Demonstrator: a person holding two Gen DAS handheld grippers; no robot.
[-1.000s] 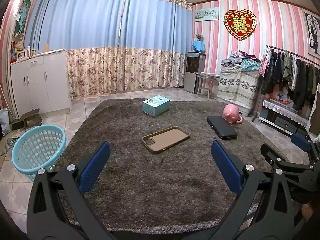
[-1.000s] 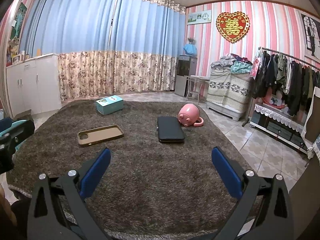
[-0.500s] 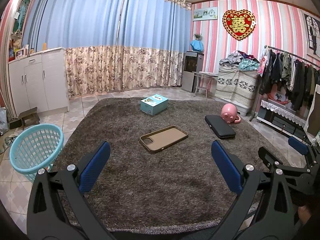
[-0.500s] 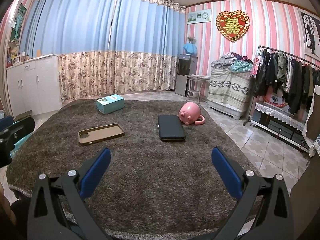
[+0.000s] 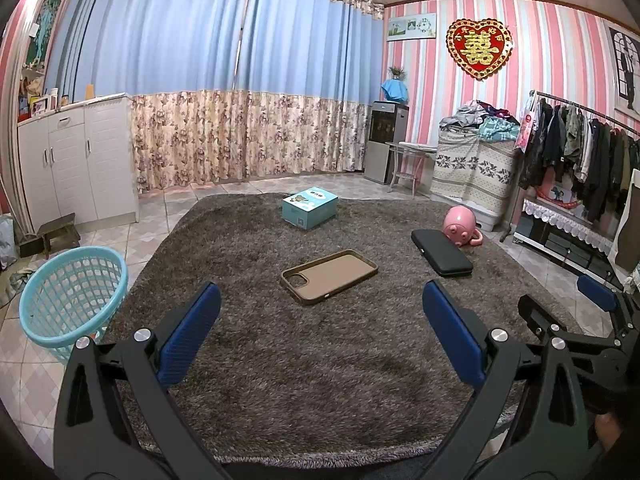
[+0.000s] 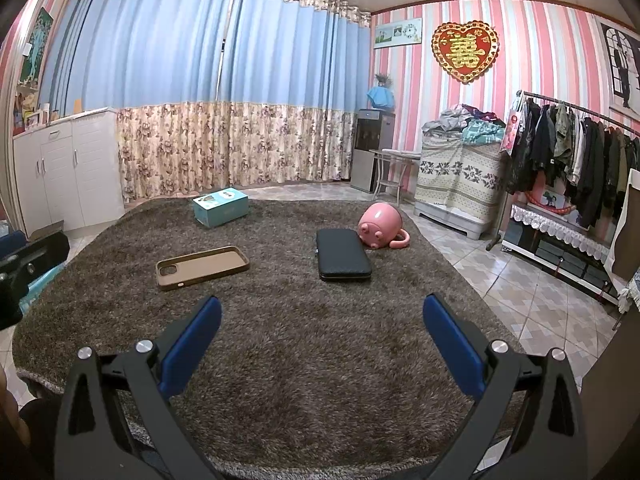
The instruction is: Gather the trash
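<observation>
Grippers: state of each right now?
Left gripper: open, holding nothing.
Right gripper: open, holding nothing.

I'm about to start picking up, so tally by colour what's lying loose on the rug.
Teal: 1, the box
Brown: 1, the phone case
Black: 1, the flat case
Pink: 1, the pig-shaped mug, on its side
Total: 4
</observation>
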